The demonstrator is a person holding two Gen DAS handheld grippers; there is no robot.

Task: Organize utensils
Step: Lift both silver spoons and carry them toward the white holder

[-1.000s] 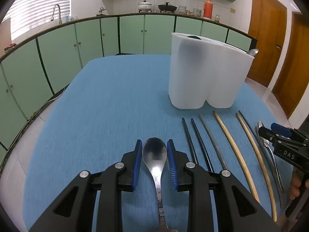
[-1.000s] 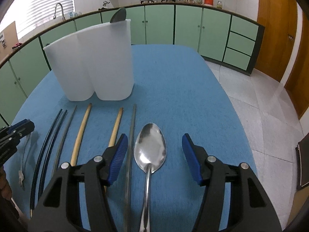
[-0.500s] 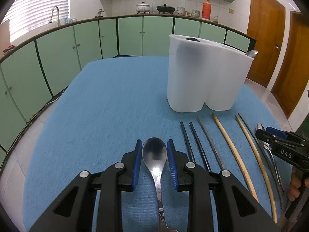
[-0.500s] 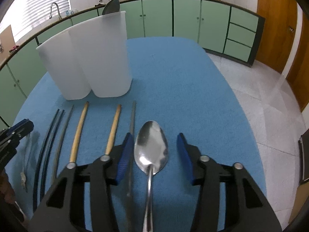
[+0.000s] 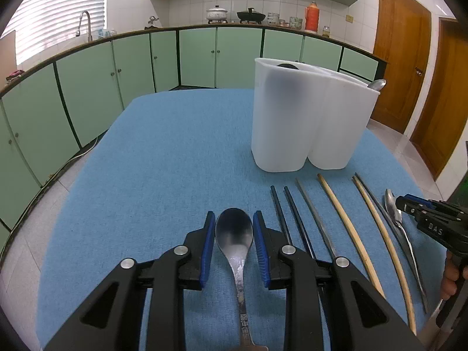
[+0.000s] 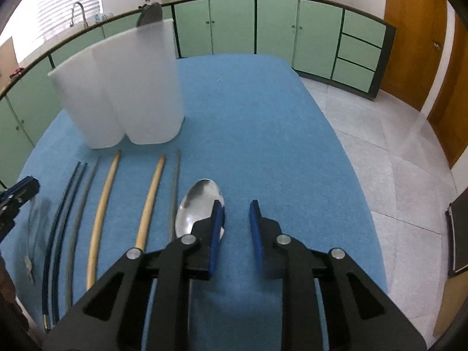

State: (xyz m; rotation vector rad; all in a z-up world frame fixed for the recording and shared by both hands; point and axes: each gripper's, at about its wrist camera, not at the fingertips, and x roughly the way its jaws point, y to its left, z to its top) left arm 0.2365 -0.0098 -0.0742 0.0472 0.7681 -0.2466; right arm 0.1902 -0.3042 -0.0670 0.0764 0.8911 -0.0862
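Now my left tool (image 5: 234,231) has its jaws drawn narrow around a small spoon (image 5: 234,229). The two blue pads (image 5: 208,242) stand at both sides of the spoon's bowl and seem to touch its edges. Its handle runs back under the tool, towards the camera.

My right tool (image 6: 237,228) has just been closing its jaws, and now only a narrow gap is between them. In this gap I see only the blue surface (image 6: 263,122), no utensil. The big spoon (image 6: 197,204) lies just left of the gap. The left pad covers the right edge of its bowl, and the handle is hidden under the tool. In the left view the same tool (image 5: 409,207) sits just beside this spoon (image 5: 393,207).

The other utensils lie in a row on the surface between my two tools: two black chopsticks (image 5: 280,210), a grey one (image 5: 314,219), two wooden ones (image 5: 345,219) and one more grey stick next to the big spoon.

Behind the row stands the white holder (image 5: 280,122) with two compartments, upright. A dark spoon end (image 6: 150,14) and a shiny one (image 5: 377,84) stick out above its rim
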